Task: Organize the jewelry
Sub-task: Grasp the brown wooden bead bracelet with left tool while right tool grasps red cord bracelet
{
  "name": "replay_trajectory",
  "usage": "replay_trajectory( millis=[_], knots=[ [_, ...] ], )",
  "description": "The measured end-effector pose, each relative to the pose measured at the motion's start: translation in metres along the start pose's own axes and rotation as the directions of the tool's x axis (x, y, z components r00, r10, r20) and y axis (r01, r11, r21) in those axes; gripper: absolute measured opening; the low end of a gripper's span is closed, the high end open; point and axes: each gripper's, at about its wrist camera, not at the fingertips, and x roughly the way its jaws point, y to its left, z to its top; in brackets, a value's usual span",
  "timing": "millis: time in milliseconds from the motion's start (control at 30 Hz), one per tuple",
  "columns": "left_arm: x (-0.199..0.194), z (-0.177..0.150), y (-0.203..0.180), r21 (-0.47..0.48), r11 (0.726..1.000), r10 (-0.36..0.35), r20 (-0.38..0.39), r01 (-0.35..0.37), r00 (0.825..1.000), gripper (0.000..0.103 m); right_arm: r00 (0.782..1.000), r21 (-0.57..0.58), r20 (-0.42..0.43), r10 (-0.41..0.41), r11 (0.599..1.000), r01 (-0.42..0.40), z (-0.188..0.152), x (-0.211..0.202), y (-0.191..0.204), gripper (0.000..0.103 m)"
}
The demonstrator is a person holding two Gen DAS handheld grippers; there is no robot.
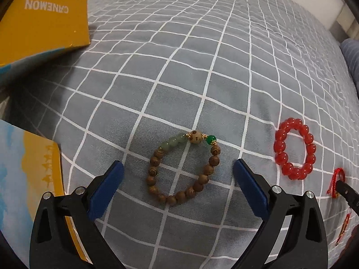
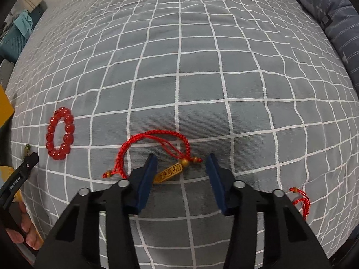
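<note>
Left to right across the bed [image 1: 202,67], covered in a grey sheet with a white grid:

1. Yellow box [image 1: 44,18]: stands at the far left edge of the bed, open flap printed with lettering; a second yellow and blue panel [image 1: 33,168] lies nearer, at the left border of the left wrist view; no jewelry is seen inside either, though the interior is not visible.

2. Left hand-held gripper [image 1: 178,185]: jaws wide, nothing between the pads; it points steeply down over the wooden bead bracelet [image 1: 184,168], which lies flat on the sheet between and just ahead of the fingertips; contact cannot be confirmed.

3. Red bead bracelet [image 1: 295,149]: lies flat, untouched, between the two hand-held grippers and apart from both.

4. Right hand-held gripper [image 2: 181,165]: jaws at a narrow-to-medium gap, straddling the gold tag [image 2: 168,172] of the red cord bracelet [image 2: 154,143]; the left pad sits just beside the tag, yet no pinch is visible; the cord loop rests on the sheet ahead of the fingertips.

5. A further red cord end [image 2: 301,199] lies at the right.

Progress, as judged: early; all three bracelets remain loose on the bed; none is lifted or stored; grasping and placing each is left.
</note>
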Motion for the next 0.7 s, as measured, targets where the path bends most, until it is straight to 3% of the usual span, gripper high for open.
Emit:
replay_trajectory(
  millis=[67, 167, 367, 700],
  knots=[
    [0.000, 0.000, 0.002, -0.012, 1.000, 0.005, 0.000, -0.005, 1.000, 0.090, 1.000, 0.000, -0.008, 0.004, 1.000, -0.004, 0.000, 0.001, -0.002, 0.024],
    [-0.006, -0.006, -0.001, -0.010, 1.000, 0.006, 0.000, -0.006, 1.000, 0.083, 1.000, 0.002, -0.008, 0.007, 1.000, -0.007, 0.000, 0.003, -0.005, 0.016],
    [-0.013, -0.008, -0.002, -0.005, 1.000, -0.005, -0.010, 0.005, 1.000, 0.068, 1.000, 0.012, -0.005, 0.007, 1.000, -0.006, 0.003, 0.003, -0.011, 0.012],
    [-0.026, -0.011, -0.007, 0.024, 0.997, -0.067, -0.058, 0.069, 0.996, 0.017, 0.999, 0.011, 0.037, -0.020, 1.000, 0.019, -0.004, -0.007, -0.007, 0.007]
  ],
)
